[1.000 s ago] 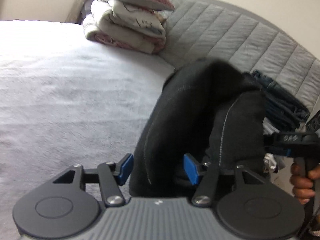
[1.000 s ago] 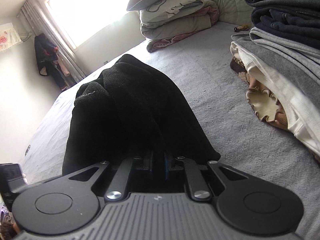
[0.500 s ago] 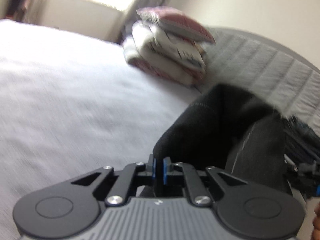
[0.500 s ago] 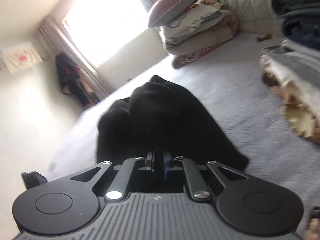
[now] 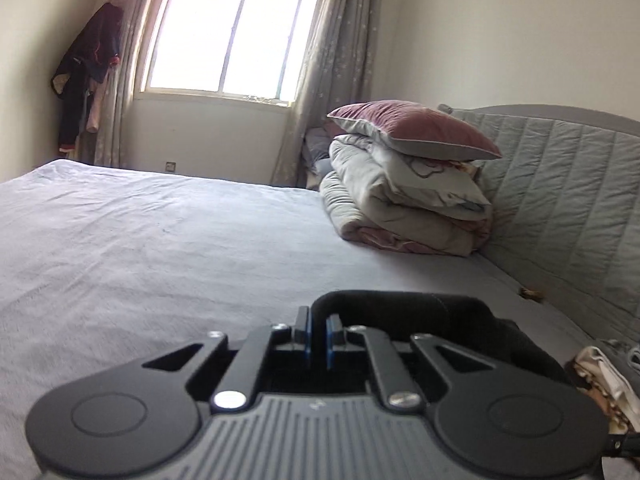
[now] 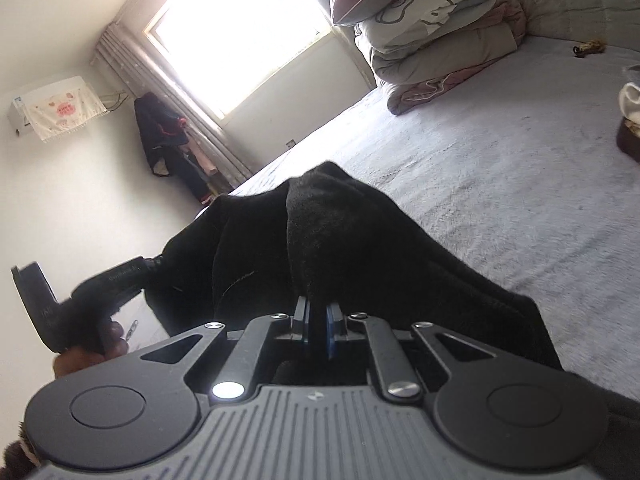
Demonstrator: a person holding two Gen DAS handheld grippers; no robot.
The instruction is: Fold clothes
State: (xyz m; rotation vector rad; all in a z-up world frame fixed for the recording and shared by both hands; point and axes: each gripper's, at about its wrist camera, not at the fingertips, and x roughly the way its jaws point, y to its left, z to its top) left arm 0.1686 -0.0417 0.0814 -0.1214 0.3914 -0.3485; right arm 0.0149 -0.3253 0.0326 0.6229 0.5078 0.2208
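Two handheld grippers are pinching a black garment (image 6: 360,248) above a grey bed (image 5: 140,248). The left gripper (image 5: 318,338) is showing its blue-padded fingers (image 5: 306,336) drawn nearly together on a fold of the dark cloth, which is arching up just past the tips and trailing off to the right. The right gripper (image 6: 318,330) is likewise holding its fingers (image 6: 331,332) almost closed on the same garment, the bulk of the fabric bunching in a peaked heap ahead of it and draping toward the lower right. In the right wrist view the left gripper's handle (image 6: 76,300) is appearing at the left edge, gripped by a hand (image 6: 86,354). Wide bare bedsheet is lying open ahead of both grippers. A stack of folded bedding (image 5: 404,204) topped by a maroon pillow (image 5: 416,128) is sitting against the quilted headboard (image 5: 568,200), well apart from the garment, and light-coloured clothes (image 5: 600,372) are lying at the bed's right edge.
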